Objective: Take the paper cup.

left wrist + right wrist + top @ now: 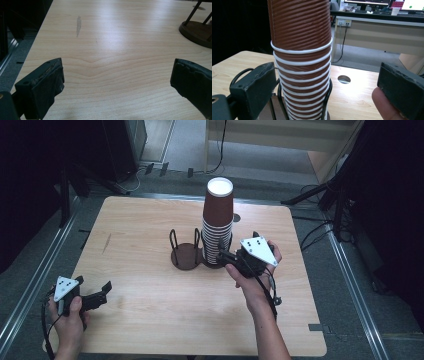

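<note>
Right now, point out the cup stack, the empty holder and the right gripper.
paper cup stack [218, 227], high view, ribbed side of the stack.
empty cup holder [185, 256], high view, its round base.
right gripper [324, 82], right gripper view, midway between its fingers.

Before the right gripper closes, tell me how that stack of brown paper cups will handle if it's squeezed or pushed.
The stack of cups is tall and narrow, so a high push would likely tip it, though the wire holder around its lower part should steady it. The ribbed paper walls probably dent under a hard squeeze and grip well. The right gripper has its jaws open either side.
</note>
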`<move>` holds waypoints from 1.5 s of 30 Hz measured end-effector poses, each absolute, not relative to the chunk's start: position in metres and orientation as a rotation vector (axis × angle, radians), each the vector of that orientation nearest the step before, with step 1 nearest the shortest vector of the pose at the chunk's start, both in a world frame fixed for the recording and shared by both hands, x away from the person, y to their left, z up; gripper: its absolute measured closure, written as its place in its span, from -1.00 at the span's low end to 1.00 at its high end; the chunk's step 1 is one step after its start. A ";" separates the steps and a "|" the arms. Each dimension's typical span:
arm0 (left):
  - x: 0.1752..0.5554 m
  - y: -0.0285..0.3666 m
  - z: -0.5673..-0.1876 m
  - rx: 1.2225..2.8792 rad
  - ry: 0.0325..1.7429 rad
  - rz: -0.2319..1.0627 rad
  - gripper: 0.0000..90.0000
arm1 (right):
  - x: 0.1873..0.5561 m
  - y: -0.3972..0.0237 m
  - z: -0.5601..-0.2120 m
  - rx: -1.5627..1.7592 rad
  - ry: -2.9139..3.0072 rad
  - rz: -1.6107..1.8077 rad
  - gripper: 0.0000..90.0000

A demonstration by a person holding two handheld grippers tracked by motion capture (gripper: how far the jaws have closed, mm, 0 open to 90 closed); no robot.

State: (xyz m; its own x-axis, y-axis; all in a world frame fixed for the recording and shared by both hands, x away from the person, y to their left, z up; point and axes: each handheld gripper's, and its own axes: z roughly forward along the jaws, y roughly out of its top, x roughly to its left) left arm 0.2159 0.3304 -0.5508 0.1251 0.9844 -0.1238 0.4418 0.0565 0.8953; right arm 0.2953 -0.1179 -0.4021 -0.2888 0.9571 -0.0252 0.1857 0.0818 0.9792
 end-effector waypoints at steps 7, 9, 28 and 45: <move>0.216 0.330 -0.551 1.531 1.450 0.779 -1.00 | 0.301 -0.112 -0.400 1.160 1.606 1.287 -0.96; 0.216 0.330 -0.551 1.529 1.451 0.777 -1.00 | 0.303 -0.111 -0.399 1.156 1.606 1.289 -0.96; 0.216 0.331 -0.551 1.519 1.451 0.766 -1.00 | 0.323 -0.090 -0.381 1.138 1.620 1.328 -0.95; 0.216 0.331 -0.551 1.529 1.451 0.764 -1.00 | 0.345 -0.076 -0.375 1.175 1.611 1.330 -0.88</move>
State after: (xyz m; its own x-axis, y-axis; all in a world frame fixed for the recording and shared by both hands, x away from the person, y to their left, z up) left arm 0.2163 0.3308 -0.5509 0.1321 0.9827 -0.1297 0.4489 0.0574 0.8917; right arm 0.3448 -0.0761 -0.3754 -0.3184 0.9478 0.0165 0.1960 0.0488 0.9794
